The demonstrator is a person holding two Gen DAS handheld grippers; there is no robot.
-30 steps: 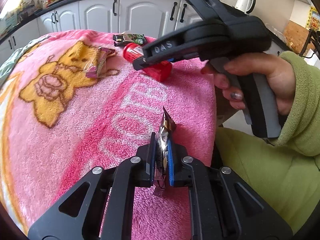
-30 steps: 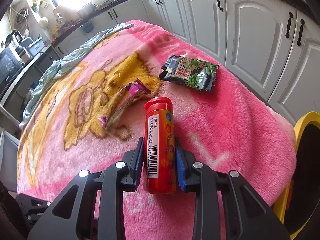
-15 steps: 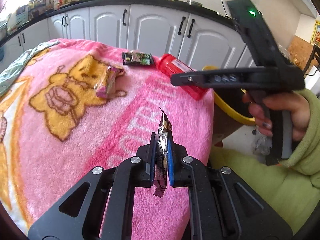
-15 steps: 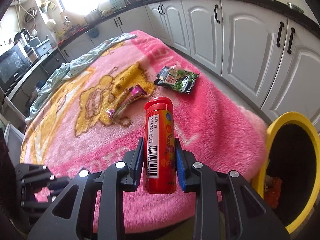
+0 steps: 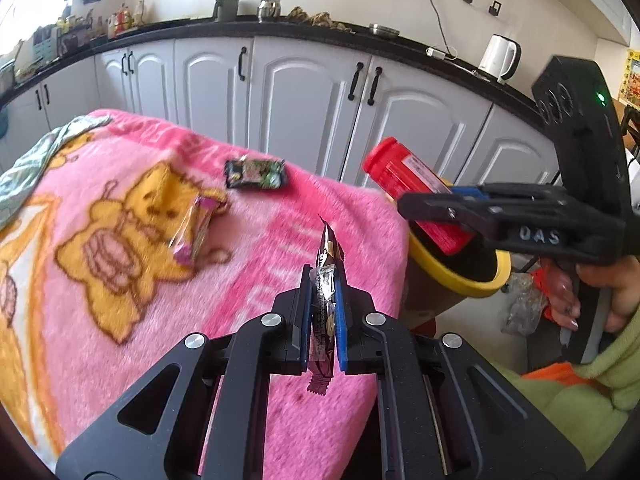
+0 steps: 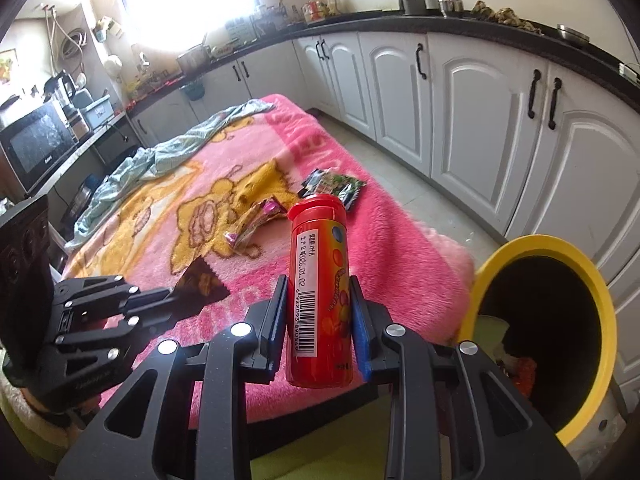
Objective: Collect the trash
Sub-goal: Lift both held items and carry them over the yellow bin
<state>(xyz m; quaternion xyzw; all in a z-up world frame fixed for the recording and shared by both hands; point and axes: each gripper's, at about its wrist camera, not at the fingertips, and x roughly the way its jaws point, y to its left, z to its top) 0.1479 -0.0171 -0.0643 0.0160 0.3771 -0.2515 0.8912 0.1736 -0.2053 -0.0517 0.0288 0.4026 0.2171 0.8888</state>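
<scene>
Both grippers have risen off the pink blanket (image 5: 120, 360) and swung right toward the yellow-rimmed bin (image 6: 600, 304). Left gripper (image 5: 323, 312) pinches a dark snack wrapper (image 5: 326, 280) flat between pressed-together fingers; right gripper (image 6: 318, 316) clamps the red candy tube (image 6: 320, 296). Only the right view looks into the bin, showing trash inside; only the left view shows the tube over the rim. A green packet (image 5: 256, 174) and a pink wrapper (image 5: 192, 232) lie far on the blanket.
</scene>
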